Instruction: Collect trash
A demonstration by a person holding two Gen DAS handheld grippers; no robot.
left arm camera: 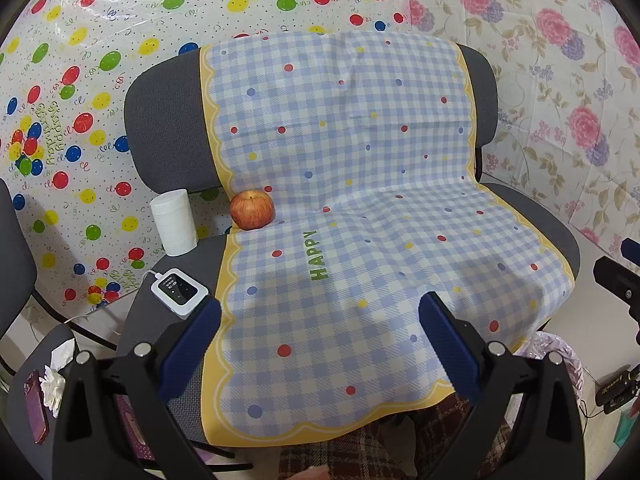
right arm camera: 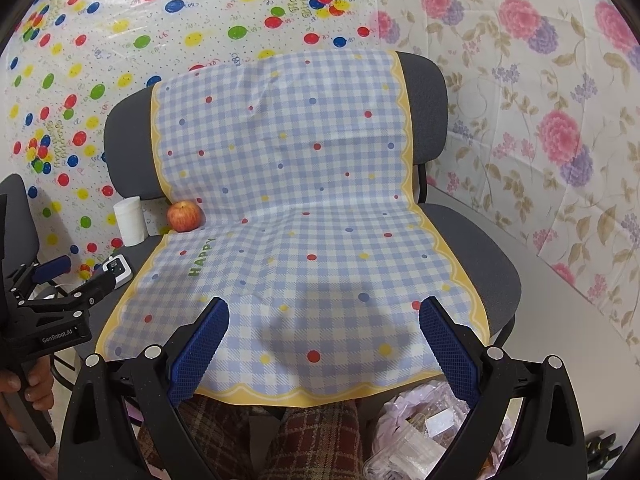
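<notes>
Left gripper [left arm camera: 320, 320] jaws wide, holding nothing, above checked cloth [left arm camera: 360, 200] draped over grey chair [left arm camera: 168, 128]; right gripper [right arm camera: 324, 324] jaws likewise wide, unloaded; trash bag [right arm camera: 424, 428] with wrappers below chair's front right edge; apple [left arm camera: 252, 209] and white cup [left arm camera: 174, 222] at seat's rear left.

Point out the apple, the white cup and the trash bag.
apple [left arm camera: 252, 210], left wrist view, middle of its front.
white cup [left arm camera: 175, 223], left wrist view, its side wall.
trash bag [right arm camera: 404, 408], right wrist view, its crinkled rim.

"happy" on checked cloth [left arm camera: 340, 200]; "genrobot.ai" on left gripper [right arm camera: 76, 276]
</notes>
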